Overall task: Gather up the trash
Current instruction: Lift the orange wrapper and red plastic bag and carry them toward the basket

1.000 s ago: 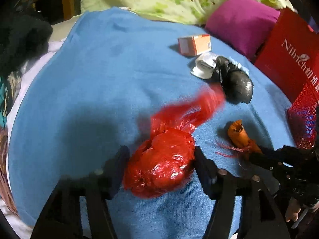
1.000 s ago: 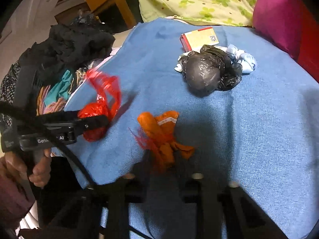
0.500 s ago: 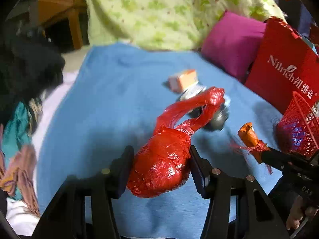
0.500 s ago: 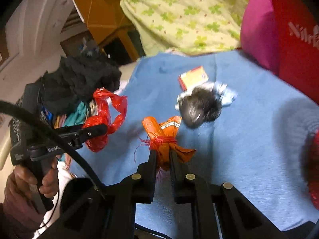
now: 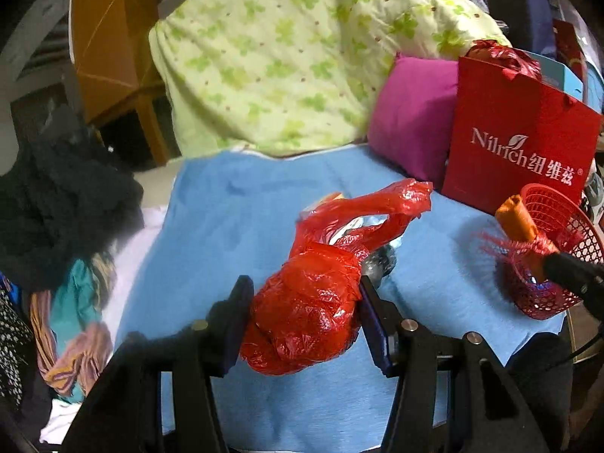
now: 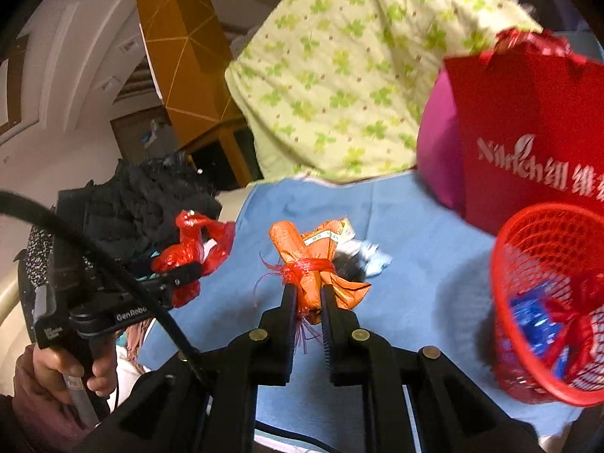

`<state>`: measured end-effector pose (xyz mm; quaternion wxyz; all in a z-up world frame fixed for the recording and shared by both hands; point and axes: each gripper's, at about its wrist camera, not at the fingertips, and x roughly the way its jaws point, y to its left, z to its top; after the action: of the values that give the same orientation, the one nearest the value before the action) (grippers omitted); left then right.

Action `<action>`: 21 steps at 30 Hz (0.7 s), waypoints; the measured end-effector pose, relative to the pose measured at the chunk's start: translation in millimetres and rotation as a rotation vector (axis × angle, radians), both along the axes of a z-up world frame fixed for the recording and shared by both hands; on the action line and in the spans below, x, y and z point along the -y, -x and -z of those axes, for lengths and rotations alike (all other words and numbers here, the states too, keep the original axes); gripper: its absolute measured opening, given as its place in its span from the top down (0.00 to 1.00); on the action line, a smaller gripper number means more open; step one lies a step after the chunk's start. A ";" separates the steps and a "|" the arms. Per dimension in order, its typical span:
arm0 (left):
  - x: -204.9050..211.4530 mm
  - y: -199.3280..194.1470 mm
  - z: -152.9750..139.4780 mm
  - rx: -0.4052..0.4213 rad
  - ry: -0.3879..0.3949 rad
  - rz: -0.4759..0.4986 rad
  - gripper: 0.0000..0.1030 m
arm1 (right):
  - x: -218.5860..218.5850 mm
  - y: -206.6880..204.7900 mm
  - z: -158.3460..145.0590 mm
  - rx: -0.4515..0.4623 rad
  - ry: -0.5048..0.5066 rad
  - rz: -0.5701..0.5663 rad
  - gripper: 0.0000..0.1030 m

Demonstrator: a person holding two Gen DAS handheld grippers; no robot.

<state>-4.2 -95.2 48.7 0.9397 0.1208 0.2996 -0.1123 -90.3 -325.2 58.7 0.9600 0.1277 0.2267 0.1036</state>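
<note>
My left gripper (image 5: 304, 298) is shut on a knotted red plastic bag (image 5: 305, 313) and holds it above the blue blanket (image 5: 234, 219); the bag also shows in the right wrist view (image 6: 181, 260). My right gripper (image 6: 305, 294) is shut on an orange wrapper bundle (image 6: 309, 260) tied with red string, lifted left of the red mesh basket (image 6: 555, 302). In the left wrist view the bundle (image 5: 519, 222) hangs at the basket's rim (image 5: 558, 204). Blue and red trash lies inside the basket. A black bag (image 6: 345, 264) and white paper sit on the blanket, mostly hidden.
A red Nilrich paper bag (image 5: 517, 143) and a magenta pillow (image 5: 411, 120) stand behind the basket. A green-patterned quilt (image 5: 287, 49) is piled at the back. Dark and colourful clothes (image 5: 56, 207) lie left of the blanket.
Both grippers have risen off the blanket with their loads. The right gripper closed on the orange bundle and carried it right, up to the red basket.
</note>
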 end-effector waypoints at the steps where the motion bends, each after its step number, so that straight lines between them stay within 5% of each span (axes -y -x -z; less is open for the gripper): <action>1: 3.3 3.2 -3.4 0.011 -0.004 0.003 0.45 | 1.6 3.8 -3.7 0.008 0.004 0.005 0.87; 21: 47.4 35.5 -30.4 0.086 -0.035 0.077 0.45 | 38.1 55.2 -30.2 0.113 -0.001 0.105 0.87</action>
<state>-39.7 -142.6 79.0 0.9444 0.1536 0.2559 -0.1379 -145.6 -363.3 88.9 0.9753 0.1338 0.1649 0.0604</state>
